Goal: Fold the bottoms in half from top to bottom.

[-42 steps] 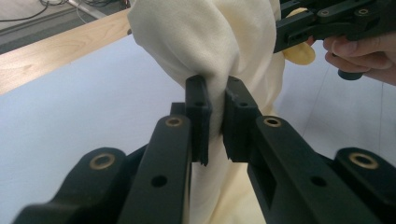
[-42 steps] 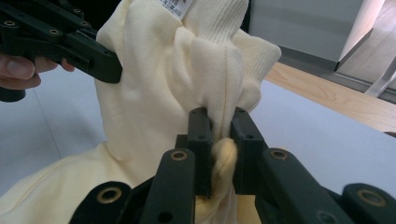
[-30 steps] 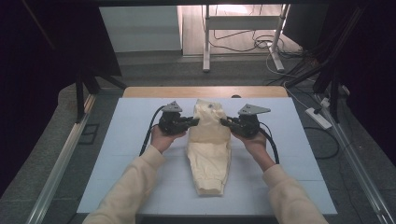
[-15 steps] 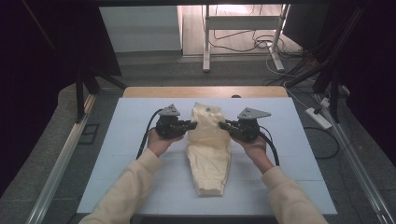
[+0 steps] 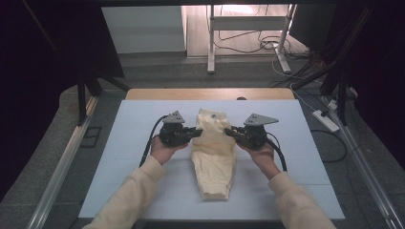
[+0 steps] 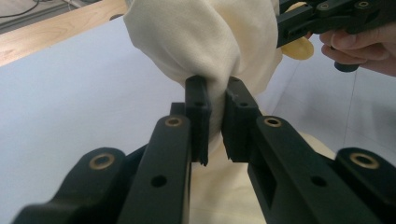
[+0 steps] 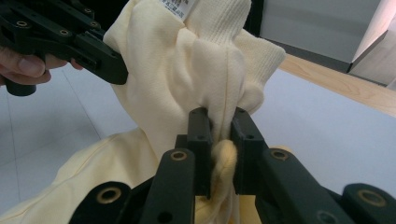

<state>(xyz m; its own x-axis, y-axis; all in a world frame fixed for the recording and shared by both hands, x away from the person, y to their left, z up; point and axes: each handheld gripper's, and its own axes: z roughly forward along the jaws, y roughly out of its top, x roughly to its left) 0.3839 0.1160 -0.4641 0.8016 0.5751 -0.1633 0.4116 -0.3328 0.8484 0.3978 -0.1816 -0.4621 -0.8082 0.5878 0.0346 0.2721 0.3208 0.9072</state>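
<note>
**Cream garment, pinched on both sides**

Item: cream garment (image 5: 213, 152), lying lengthwise at the centre of my pale blue table (image 5: 119, 143), its top bunched and raised. My left gripper (image 5: 195, 132), at the garment's 9 o'clock, is clamped on its edge fabric. My right gripper (image 5: 230, 131), at 3 o'clock, is clamped on a bunched fold.

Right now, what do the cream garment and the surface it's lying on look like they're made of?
The cream garment looks like soft knit cotton or fleece, matte: it bunches in thick folds, with a ribbed band near its sewn-in label. The table cover looks like smooth pale blue-white sheet, maybe foam board or laminate, with faint seams; I can't be sure which. The far table edge looks like bare light wood.
</note>
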